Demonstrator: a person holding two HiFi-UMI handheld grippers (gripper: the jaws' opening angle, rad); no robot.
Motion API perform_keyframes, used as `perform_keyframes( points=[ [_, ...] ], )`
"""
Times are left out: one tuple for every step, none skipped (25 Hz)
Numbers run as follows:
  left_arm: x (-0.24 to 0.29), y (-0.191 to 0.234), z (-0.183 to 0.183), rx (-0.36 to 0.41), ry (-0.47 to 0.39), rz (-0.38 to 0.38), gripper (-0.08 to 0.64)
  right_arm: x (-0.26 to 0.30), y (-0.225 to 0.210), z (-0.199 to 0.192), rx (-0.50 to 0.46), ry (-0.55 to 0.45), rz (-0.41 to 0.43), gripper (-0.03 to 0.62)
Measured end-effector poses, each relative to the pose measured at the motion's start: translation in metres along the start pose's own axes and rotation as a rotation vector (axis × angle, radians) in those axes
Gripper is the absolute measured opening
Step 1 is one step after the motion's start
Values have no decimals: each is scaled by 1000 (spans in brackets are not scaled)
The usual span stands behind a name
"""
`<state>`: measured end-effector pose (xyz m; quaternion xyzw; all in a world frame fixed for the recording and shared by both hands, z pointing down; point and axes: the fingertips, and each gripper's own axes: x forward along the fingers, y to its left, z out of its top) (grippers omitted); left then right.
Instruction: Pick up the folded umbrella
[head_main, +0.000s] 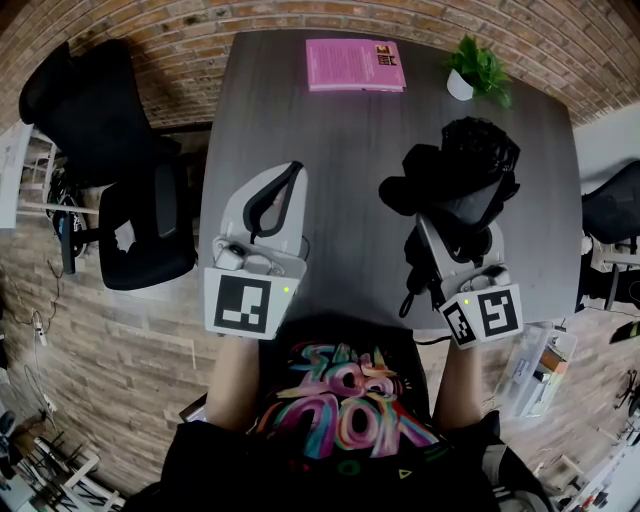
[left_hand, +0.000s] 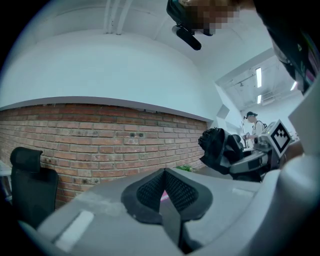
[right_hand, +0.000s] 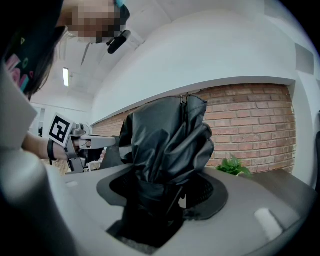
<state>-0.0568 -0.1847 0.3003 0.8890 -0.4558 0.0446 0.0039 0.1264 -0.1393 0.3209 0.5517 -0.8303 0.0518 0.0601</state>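
Observation:
The folded umbrella (head_main: 462, 165) is a bundle of crumpled black fabric held above the grey table (head_main: 350, 210). My right gripper (head_main: 466, 208) is shut on its lower part, and a black strap (head_main: 410, 290) hangs down beside the gripper body. In the right gripper view the umbrella (right_hand: 167, 142) stands up between the jaws and fills the gap of the right gripper (right_hand: 162, 192). My left gripper (head_main: 292, 172) hovers over the table's left side, shut with nothing in it. In its own view the left gripper (left_hand: 164, 175) has its pads meeting, and the umbrella (left_hand: 219, 147) shows off to the right.
A pink book (head_main: 355, 65) lies at the table's far edge, with a small potted plant (head_main: 478, 68) to its right. A black office chair (head_main: 125, 200) stands left of the table and another chair (head_main: 612, 205) on the right. A brick wall (left_hand: 100, 135) is behind.

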Motion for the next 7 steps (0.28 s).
perform_keyframes(
  points=[
    [0,0,0,-1,1,1,2,0,0,0,0,1,1,272],
    [0,0,0,-1,2,1,2,1,0,-1,1,2,2,272],
    [0,0,-1,0,2,1,2,1,0,-2,1,3,3,272],
    [1,0,-1,1,1,2,2,1,1,-2,1,4,4,272],
    [1,1,-2,1,1,2,2,2,1,-3,1,5,5,272],
    [1,1,-2,1,1,2,2,2,1,-4,1,6,6,272],
    [1,1,-3,1,1,3,2,3,1,-4,1,8,7,272]
  ],
)
